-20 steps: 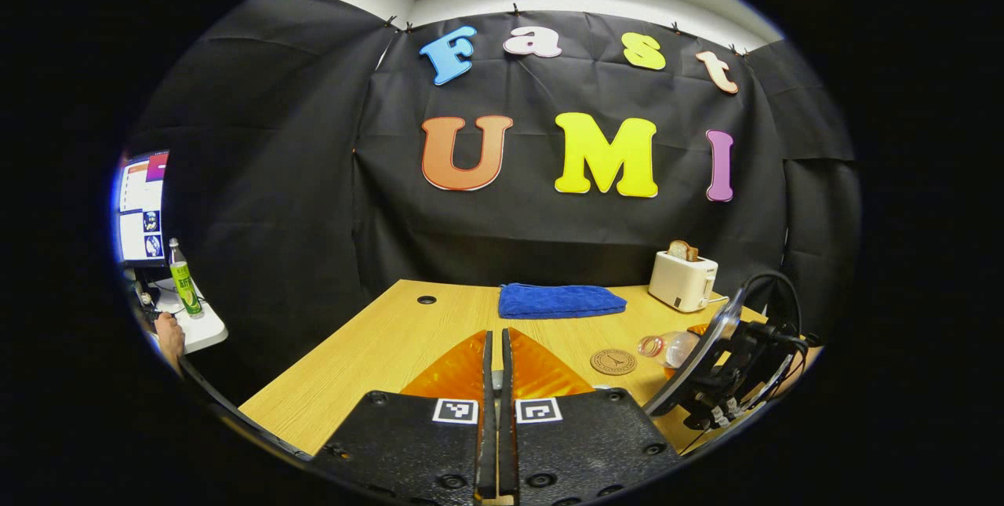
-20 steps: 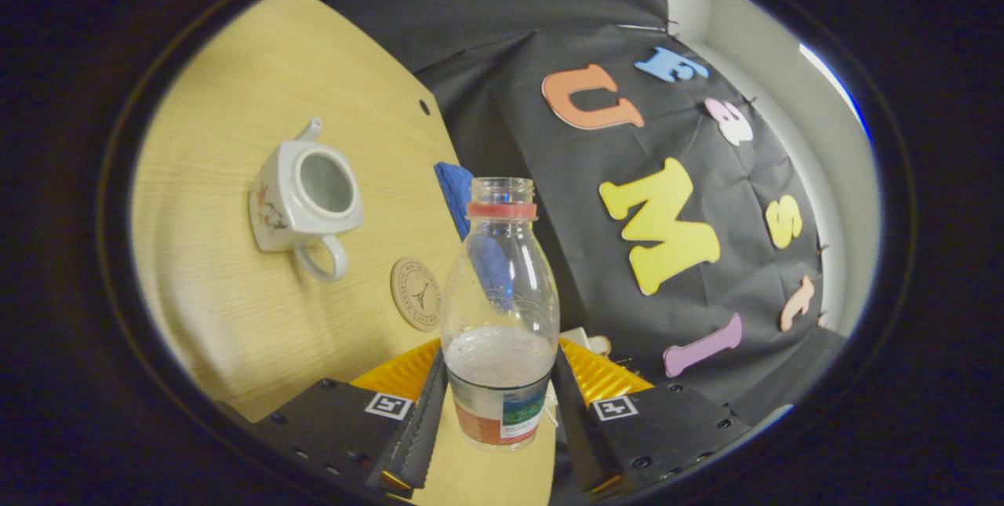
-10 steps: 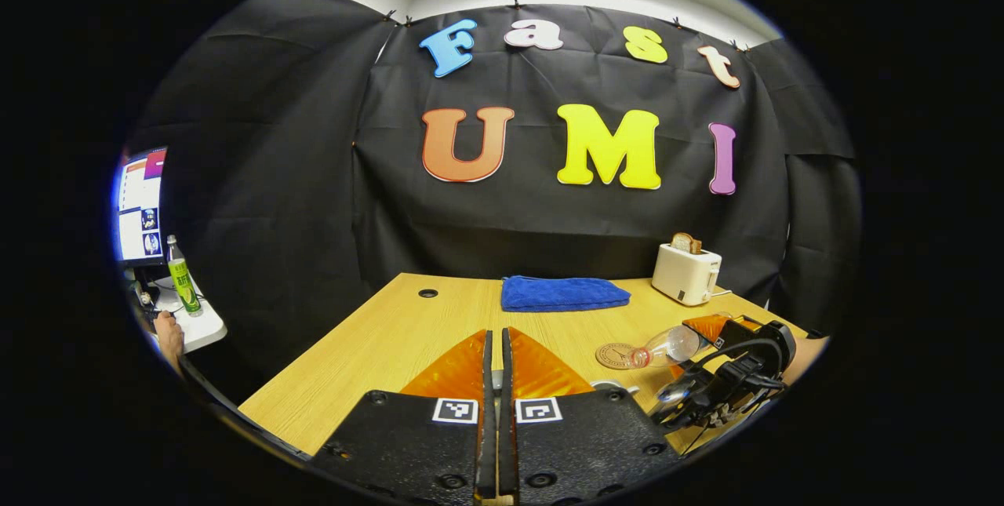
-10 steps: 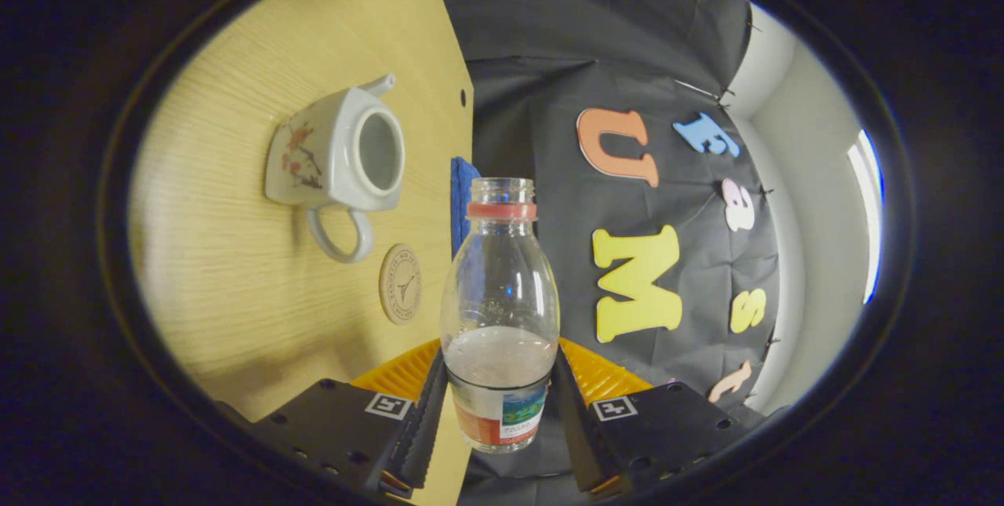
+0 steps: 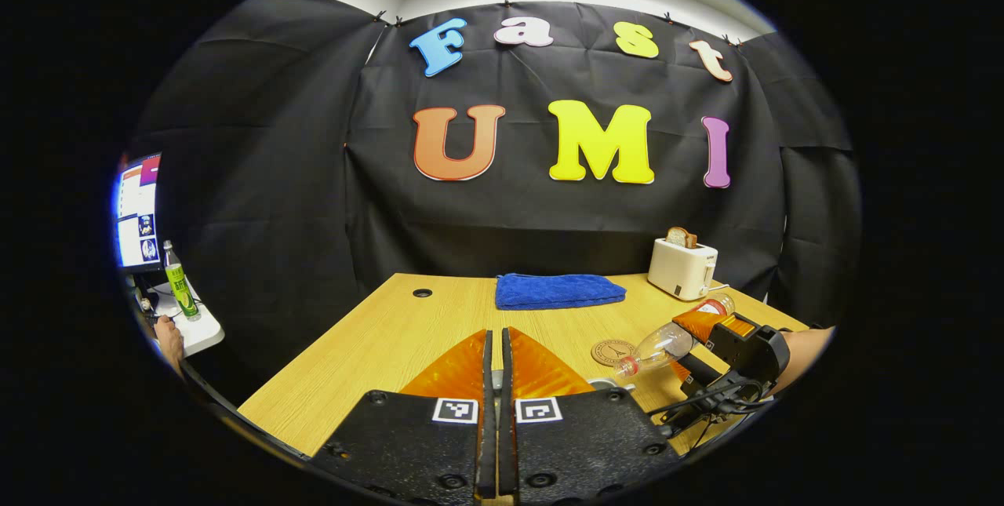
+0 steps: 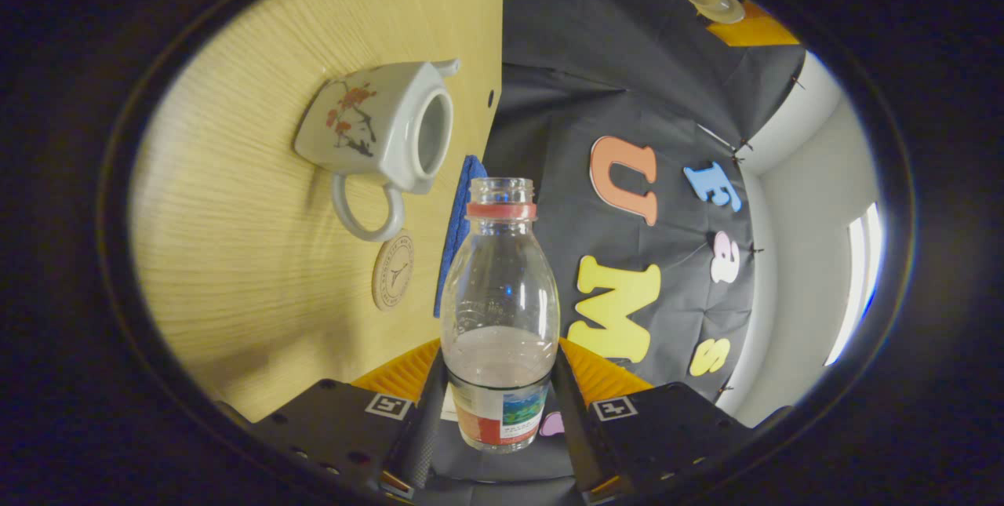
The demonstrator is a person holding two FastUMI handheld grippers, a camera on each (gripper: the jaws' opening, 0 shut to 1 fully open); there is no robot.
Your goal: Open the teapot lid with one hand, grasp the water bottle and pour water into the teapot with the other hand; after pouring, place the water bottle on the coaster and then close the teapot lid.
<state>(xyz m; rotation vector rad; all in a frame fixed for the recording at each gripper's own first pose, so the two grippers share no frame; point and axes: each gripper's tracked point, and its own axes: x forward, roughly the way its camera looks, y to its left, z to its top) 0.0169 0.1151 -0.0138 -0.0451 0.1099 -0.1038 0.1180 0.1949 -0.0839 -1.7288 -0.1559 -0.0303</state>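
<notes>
My right gripper point(image 6: 499, 412) clamps the water bottle point(image 6: 500, 310) low on its body, both fingers pressed against the labelled part. Bottle uncapped, red ring at the neck, some water in the lower half. In the left gripper view the bottle point(image 5: 667, 340) lies tipped well over, mouth pointing down and toward the teapot side, just beside the coaster point(image 5: 612, 352).

Teapot point(image 6: 376, 133) stands on the wooden table point(image 6: 235, 255), lid off, mouth bare, handle toward the coaster point(image 6: 392, 280). Bottle mouth is apart from the teapot opening.

My left gripper point(image 5: 494, 380) has its fingers drawn together; something pale shows between them, but I cannot tell what.

Blue towel point(image 5: 558, 290) and toaster point(image 5: 681, 269) sit at the far table edge
</notes>
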